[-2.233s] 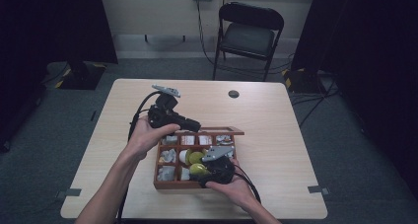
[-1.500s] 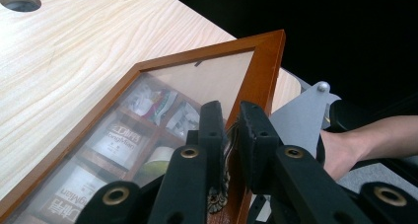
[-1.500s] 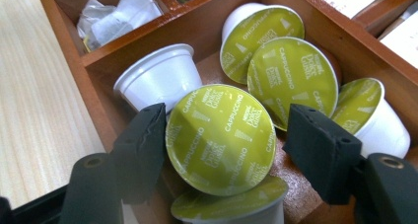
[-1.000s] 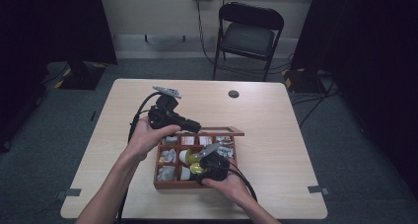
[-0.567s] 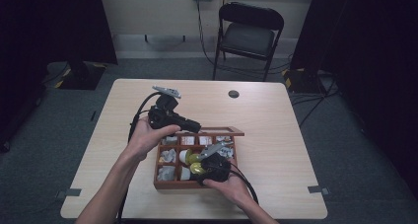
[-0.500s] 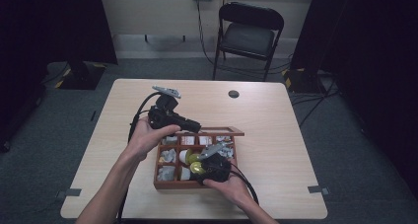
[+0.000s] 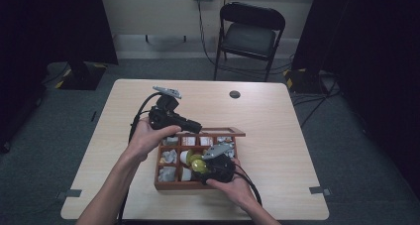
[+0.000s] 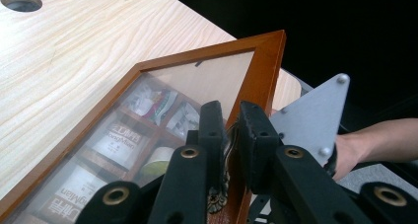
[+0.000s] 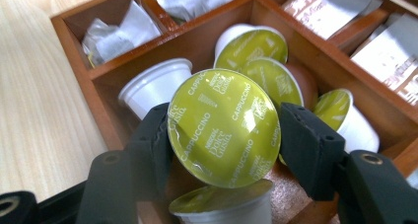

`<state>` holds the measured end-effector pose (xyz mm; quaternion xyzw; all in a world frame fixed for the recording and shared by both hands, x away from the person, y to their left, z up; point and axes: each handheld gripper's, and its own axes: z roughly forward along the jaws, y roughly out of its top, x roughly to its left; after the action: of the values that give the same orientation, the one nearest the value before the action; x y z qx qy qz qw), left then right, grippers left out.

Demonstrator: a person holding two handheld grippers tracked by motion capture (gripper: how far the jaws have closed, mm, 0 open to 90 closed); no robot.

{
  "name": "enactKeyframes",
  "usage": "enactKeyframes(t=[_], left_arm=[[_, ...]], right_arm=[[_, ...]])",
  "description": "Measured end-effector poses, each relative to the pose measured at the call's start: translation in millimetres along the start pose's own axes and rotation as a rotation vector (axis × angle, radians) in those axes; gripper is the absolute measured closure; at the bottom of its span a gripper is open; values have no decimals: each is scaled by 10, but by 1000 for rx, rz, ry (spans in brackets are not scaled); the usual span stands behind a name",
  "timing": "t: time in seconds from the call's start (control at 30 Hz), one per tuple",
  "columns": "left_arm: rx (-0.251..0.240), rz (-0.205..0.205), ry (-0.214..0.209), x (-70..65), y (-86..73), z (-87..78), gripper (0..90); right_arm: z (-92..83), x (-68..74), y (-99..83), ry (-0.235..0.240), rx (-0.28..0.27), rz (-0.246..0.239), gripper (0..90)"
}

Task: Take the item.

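Near the tabletop's front edge, the right hand-held gripper (image 9: 224,130) has its jaws closed on the rim of a green-lidded Cappuccino coffee capsule (image 9: 224,128), foil face toward the camera, raised just above the wooden compartment box (image 7: 163,184). Directly beneath and behind it, five more capsules lie in the same compartment: four green-lidded, one showing its white body. Farther back, the left hand-held gripper (image 8: 230,135) is clamped on the front edge of the box's glazed lid (image 8: 217,81), by its brass clasp, propping it open.
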<state>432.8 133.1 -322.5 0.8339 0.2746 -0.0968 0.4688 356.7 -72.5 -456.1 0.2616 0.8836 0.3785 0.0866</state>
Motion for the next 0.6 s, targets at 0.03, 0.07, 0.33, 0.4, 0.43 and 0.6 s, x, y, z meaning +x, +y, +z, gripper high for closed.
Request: enactKeyframes(t=[0.03,0.07,0.33,0.4,0.43,0.6], left_arm=[[0,-1,3,-2,0,0,808],[-4,-5,2,-2,0,0,808],[-5,-5,0,1,0,-2,808],[-5,-4,2,-1,0,-1,808],[-4,-4,2,-2,0,0,809],[-1,-1,4,-3,-1,-2,808]], right_arm=[[-15,3,3,-2,-2,2,398],[-26,1,5,-1,-5,1,398],[-85,3,3,21,-40,-6,399],[-107,12,2,25,-52,-10,399],[-122,15,2,27,-60,-9,399],[-205,9,14,27,-98,-2,399]])
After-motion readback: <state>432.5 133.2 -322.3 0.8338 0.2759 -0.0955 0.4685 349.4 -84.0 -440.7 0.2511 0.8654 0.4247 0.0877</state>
